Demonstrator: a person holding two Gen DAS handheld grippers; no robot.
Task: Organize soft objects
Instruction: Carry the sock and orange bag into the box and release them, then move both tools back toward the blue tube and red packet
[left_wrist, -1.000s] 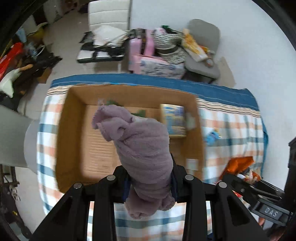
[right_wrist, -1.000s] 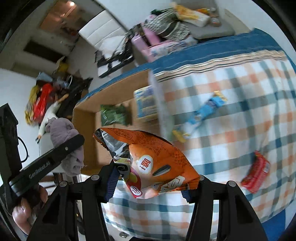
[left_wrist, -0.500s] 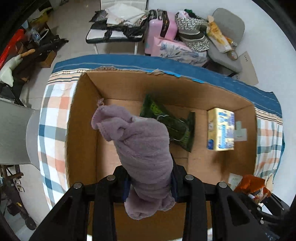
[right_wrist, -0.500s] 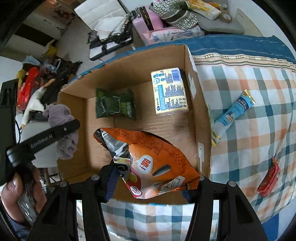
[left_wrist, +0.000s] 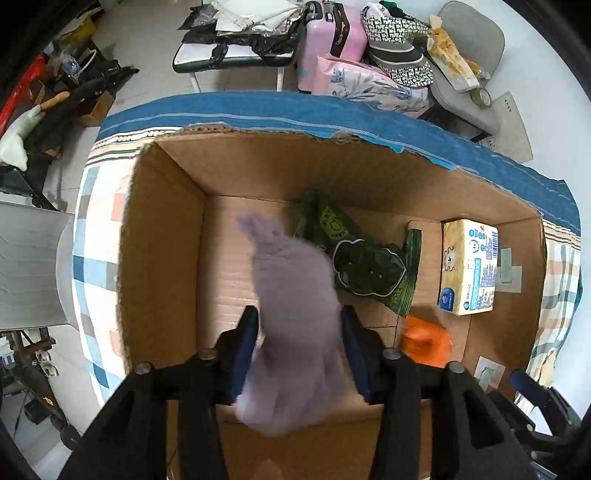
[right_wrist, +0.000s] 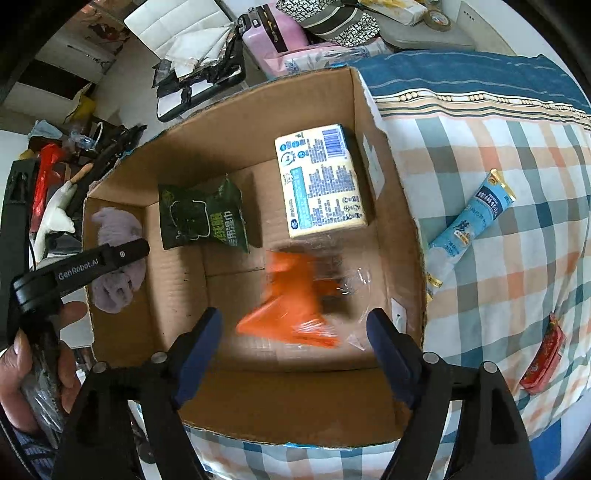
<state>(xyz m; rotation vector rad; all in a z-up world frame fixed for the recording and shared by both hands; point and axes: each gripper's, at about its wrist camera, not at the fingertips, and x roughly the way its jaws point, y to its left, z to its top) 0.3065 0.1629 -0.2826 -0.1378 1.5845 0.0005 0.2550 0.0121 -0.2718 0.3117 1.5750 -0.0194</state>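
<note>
Both soft things are over the open cardboard box (right_wrist: 391, 206), which serves as the landmark here. The left claw (left_wrist: 299, 332) stands released: its blue pads are apart and the lilac plush cloth (left_wrist: 295, 317) between them is motion-blurred, seemingly slipping free over the left half of the box floor; whether a pad brushes it cannot be told. The right claw (right_wrist: 295, 332) is spread wide, and the orange snack bag (right_wrist: 295, 302) is a blur below it, clear of both fingers, over the near-right part of the box. Inside the box, toward its far wall, lie a green wet-wipe pack (right_wrist: 203, 218) and, to its right, a pale yellow tissue pack (right_wrist: 321, 181). Outside the box's right wall, on the plaid sheet (right_wrist: 517, 221), rest a blue stick sachet (right_wrist: 469, 225) and, nearer, a red packet (right_wrist: 543, 362). The cloth looks light, limp and grippy, best pinched mid-bundle where it is thickest. The bag appears light, crinkly and slick, probably air-filled with fragile contents; take it by a seam or a gentle squeeze across the middle. The sachet should be grasped across its narrow width.
</note>
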